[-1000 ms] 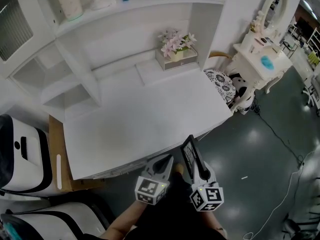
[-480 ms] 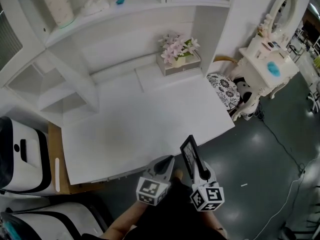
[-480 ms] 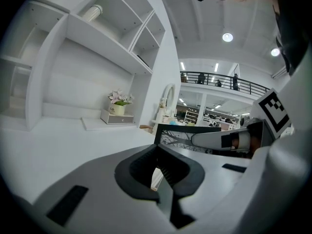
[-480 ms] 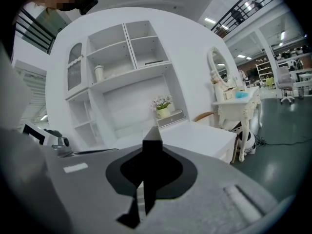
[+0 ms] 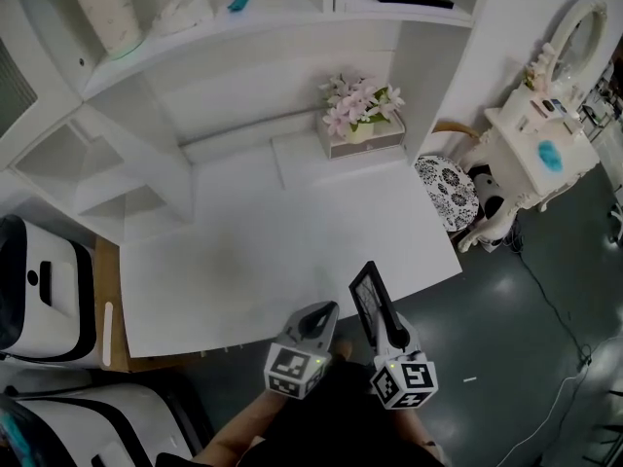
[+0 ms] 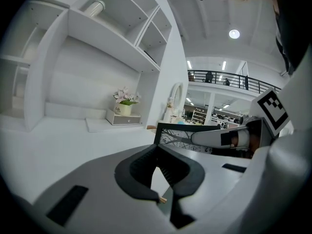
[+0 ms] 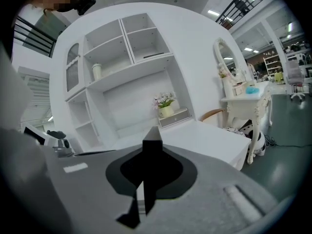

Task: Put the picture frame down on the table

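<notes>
White shelf unit at 12 o'clock in the head view, standing behind a white surface that fills the middle. White vanity with an oval mirror at 2 o'clock, well apart from the surface. Patterned stool at 3 o'clock, just beside the surface's right edge. 2 grippers side by side at 6 o'clock, both pointing toward the surface. Left gripper at 7 o'clock of the pair, jaws together with nothing between them. Right gripper at 5 o'clock, jaws clamped on the lower edge of the frame. Flower box at 1 o'clock on the surface's far side, against the shelf unit. Frame black, upright and seen nearly edge-on, held in the air by the surface's near edge, not set down. In the left gripper view, its picture of dark branches showing at 3 o'clock.
</notes>
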The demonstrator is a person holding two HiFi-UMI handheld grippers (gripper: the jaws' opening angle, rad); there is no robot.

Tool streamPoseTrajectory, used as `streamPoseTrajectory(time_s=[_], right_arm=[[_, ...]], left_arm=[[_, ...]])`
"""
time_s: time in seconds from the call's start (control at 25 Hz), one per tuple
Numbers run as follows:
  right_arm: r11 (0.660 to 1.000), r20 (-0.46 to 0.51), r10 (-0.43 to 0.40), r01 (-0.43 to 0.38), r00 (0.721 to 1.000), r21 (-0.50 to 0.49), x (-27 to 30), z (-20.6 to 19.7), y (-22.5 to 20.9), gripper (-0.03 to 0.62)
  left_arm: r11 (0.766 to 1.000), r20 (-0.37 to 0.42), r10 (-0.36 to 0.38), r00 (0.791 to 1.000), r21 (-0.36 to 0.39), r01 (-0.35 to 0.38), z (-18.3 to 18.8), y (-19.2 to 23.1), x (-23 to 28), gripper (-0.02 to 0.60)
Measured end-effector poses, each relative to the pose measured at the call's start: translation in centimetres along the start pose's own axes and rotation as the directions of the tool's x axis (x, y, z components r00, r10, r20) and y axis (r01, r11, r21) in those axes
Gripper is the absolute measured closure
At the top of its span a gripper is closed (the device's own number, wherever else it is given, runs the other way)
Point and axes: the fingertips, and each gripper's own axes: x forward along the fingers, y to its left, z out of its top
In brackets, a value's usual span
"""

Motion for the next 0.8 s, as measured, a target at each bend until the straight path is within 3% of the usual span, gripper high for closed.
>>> streamPoseTrajectory(time_s=[0.8], right_arm=[[0.987, -0.052, 0.161, -0.159, 0.986, 0.03, 5.0, 1.8, -2.7, 0.58]], left_arm=[[0.981, 0.047, 0.189, 0.981, -0.047, -0.187, 0.7, 2.2, 3.1, 0.569]])
